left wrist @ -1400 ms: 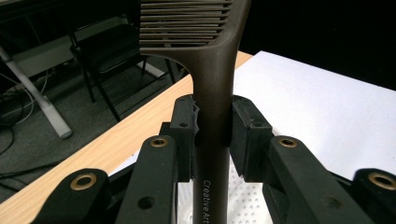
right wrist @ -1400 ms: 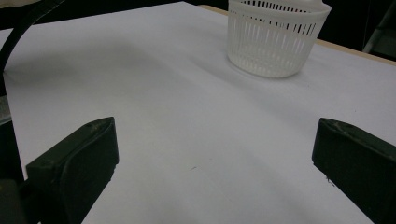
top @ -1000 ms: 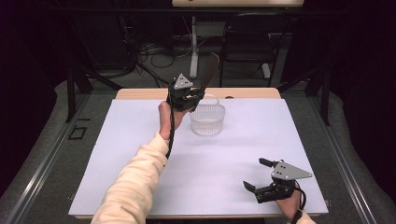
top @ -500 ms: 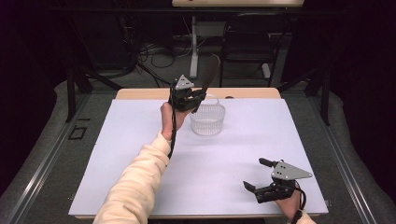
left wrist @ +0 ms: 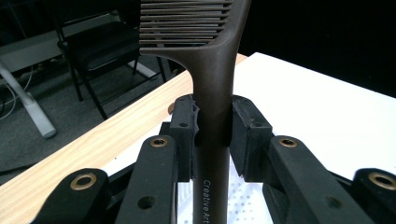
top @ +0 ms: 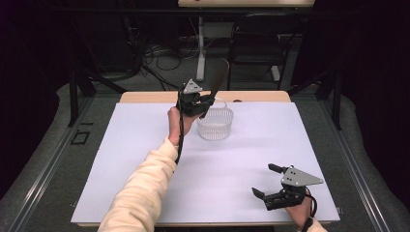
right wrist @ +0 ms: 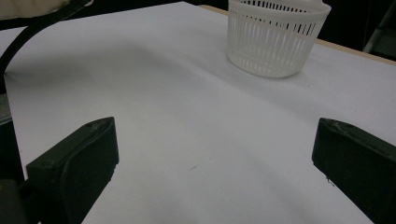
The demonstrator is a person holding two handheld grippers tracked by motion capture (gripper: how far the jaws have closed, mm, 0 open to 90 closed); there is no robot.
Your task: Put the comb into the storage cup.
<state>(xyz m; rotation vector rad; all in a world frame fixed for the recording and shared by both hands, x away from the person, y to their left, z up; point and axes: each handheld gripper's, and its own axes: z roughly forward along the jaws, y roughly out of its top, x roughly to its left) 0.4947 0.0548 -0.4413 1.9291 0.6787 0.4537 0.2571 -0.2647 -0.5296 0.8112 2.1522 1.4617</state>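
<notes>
We've got the comb (top: 216,79) clamped in the left gripper (top: 201,104), fingers (left wrist: 183,126) closed on the handle just below where the teeth start; the left gripper view shows both pads pressing the shaft from either side, teeth end sticking out past the tips. Long axis runs up and away, toward about 1 o'clock in the high view, so the comb stands near upright, slightly tilted. The basket (top: 215,124) sits on the white tabletop (top: 145,145) at roughly 4 o'clock from the left gripper, just beside and below it; we can see its perforated floor under the handle butt. So the handle end is already close over the rim, and we judge the next move is a short lowering or tilting to get the comb in. Right gripper (top: 267,182) rests near the front edge, at 5 o'clock from the basket and well apart, fingers wide open with nothing between them. Left hand is clearly the nearer one.
</notes>
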